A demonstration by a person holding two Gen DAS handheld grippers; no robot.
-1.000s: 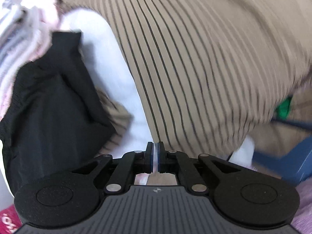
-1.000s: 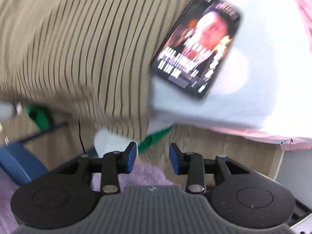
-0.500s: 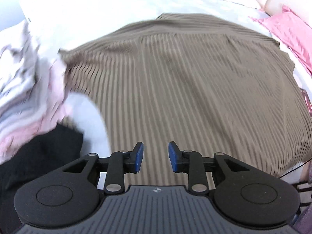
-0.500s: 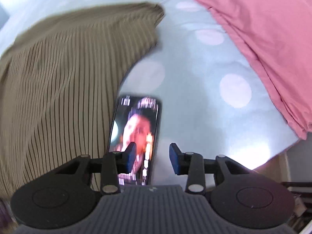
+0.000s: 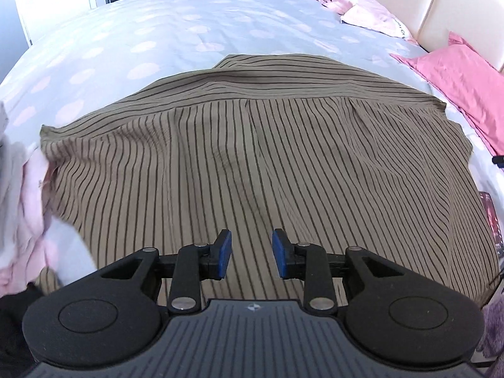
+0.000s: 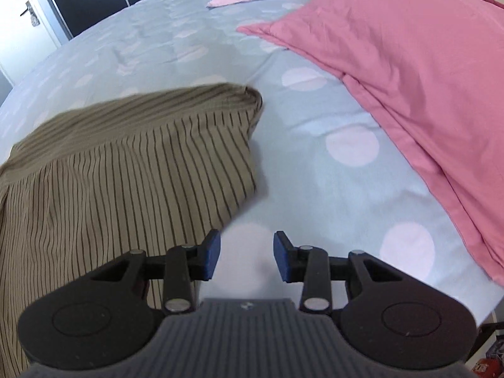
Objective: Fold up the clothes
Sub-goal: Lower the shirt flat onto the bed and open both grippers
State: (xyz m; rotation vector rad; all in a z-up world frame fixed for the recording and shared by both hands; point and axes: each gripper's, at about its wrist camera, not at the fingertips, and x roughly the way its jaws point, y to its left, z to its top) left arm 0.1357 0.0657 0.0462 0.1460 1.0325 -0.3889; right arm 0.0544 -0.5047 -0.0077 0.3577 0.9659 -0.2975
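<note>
Left wrist view: the striped shirt (image 5: 252,157) lies spread across the dotted bed (image 5: 189,25), filling the middle, with no fold made yet; a heap of pale clothes (image 5: 22,204) waits at 9 o'clock. The left gripper (image 5: 251,253) at 6 o'clock has just been opening; its jaws stand partly apart above the cloth, nothing between them. Right wrist view: the shirt's edge runs from 9 to 11 o'clock, a pink pillow (image 6: 409,63) at 2 o'clock. The right gripper (image 6: 246,256) hangs part-open and empty over bare bedding.
</note>
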